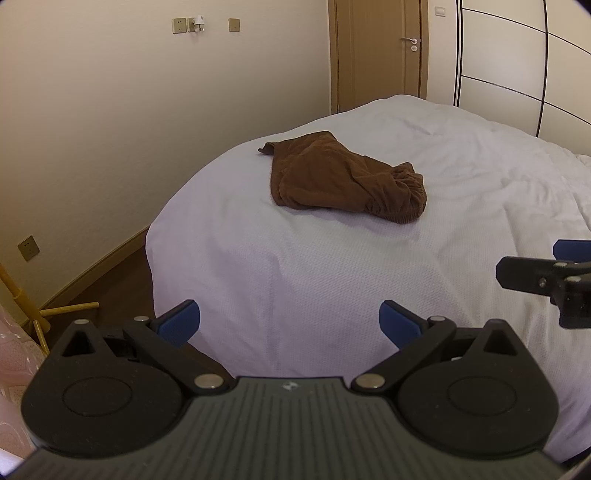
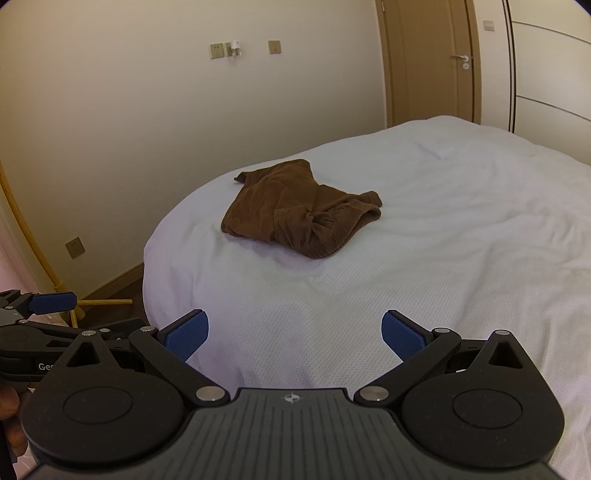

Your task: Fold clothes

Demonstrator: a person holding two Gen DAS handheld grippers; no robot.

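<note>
A crumpled brown garment point(image 1: 343, 177) point(image 2: 303, 214) lies in a heap on the white bed point(image 1: 314, 273) point(image 2: 424, 258), near its left edge. My left gripper point(image 1: 290, 325) hovers open over the bed's near corner, well short of the garment, nothing between its blue pads. My right gripper point(image 2: 295, 334) is open too, likewise short of the garment and empty. In the left wrist view, part of the right gripper juts in at the right edge. The left gripper's blue pad point(image 2: 51, 302) shows at the lower left of the right wrist view.
A cream wall with sockets point(image 1: 179, 25) runs along the bed's left side, with a strip of wooden floor point(image 1: 110, 280) between. A yellow wooden stand point(image 1: 48, 314) is at lower left. A door point(image 1: 380, 51) and wardrobe panels point(image 1: 517, 62) stand beyond the bed.
</note>
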